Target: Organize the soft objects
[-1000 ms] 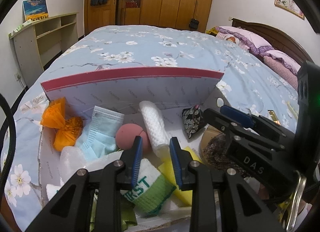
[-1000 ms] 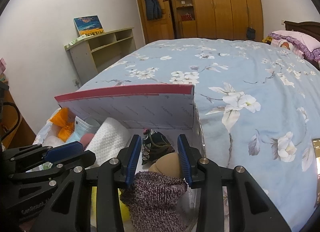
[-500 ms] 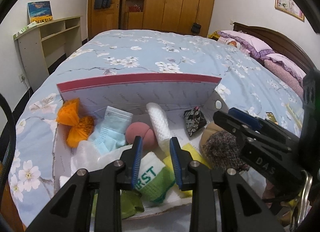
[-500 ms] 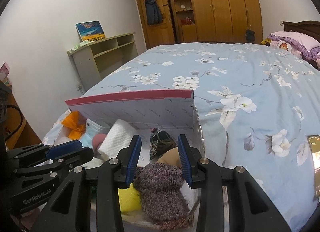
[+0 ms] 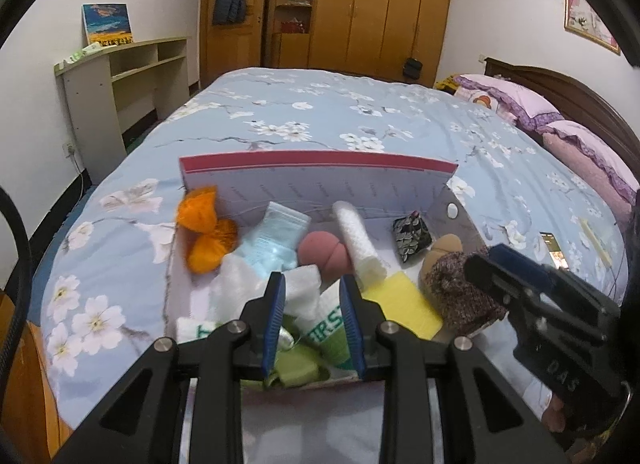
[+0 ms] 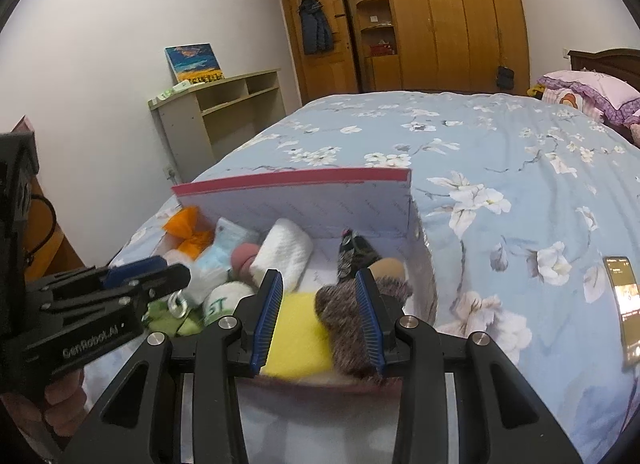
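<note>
An open white box with a pink-edged lid [image 5: 316, 183] lies on the flowered bed. It holds several soft things: an orange bow [image 5: 204, 232], a blue mask [image 5: 276, 244], a pink ball [image 5: 322, 256], a white roll [image 5: 356, 240], a patterned pouch [image 5: 410, 234], a yellow sponge [image 5: 400, 300], a knitted item [image 5: 456, 288] and a white-green sock [image 5: 328, 324]. My left gripper [image 5: 312, 284] hangs open over the box's near edge, holding nothing. My right gripper [image 6: 319, 284] is open beside it, above the sponge [image 6: 296, 336] and knitted item [image 6: 344, 320], apart from both.
A phone [image 6: 626, 304] lies on the bedspread right of the box. Pink pillows [image 5: 516, 103] and a dark headboard are at the far right. A low shelf unit [image 5: 120, 83] stands along the left wall, with wooden wardrobes behind the bed.
Both grippers have drawn back and slightly up from the box, so its contents look smaller and the near edge shows. The jaws have kept their width.
</note>
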Motion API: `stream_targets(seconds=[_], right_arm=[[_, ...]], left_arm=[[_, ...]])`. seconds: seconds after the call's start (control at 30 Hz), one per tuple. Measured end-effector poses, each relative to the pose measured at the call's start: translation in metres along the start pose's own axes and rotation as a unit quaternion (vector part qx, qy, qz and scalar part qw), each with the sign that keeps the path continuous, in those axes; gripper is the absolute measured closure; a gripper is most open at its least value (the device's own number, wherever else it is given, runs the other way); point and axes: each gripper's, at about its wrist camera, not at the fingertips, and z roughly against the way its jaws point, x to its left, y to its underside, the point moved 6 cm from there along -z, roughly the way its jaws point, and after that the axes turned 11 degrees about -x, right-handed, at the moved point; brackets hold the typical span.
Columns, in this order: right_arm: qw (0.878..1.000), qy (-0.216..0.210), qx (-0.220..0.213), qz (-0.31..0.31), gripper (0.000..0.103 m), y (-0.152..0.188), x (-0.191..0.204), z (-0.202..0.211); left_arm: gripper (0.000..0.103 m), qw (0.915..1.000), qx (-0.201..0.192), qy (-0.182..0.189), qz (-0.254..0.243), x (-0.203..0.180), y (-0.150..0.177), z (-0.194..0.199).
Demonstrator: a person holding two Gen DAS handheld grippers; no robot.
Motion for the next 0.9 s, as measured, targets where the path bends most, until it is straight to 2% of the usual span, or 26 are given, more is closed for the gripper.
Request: stream_targets(seconds=[0.6, 0.9], right_arm=[[1.0, 0.007, 0.027, -0.01, 0.064, 0.038, 0.023, 0.029], [0.998, 0.024, 0.044, -0.027, 0.064, 0.057, 0.024, 0.034]], left_arm=[[0.074, 0.9997, 0.02, -0.014, 0.008, 0.011, 0.039, 0.039], [0.074, 0.9992, 0.028, -0.029, 0.002, 0.014, 0.061, 0.039]])
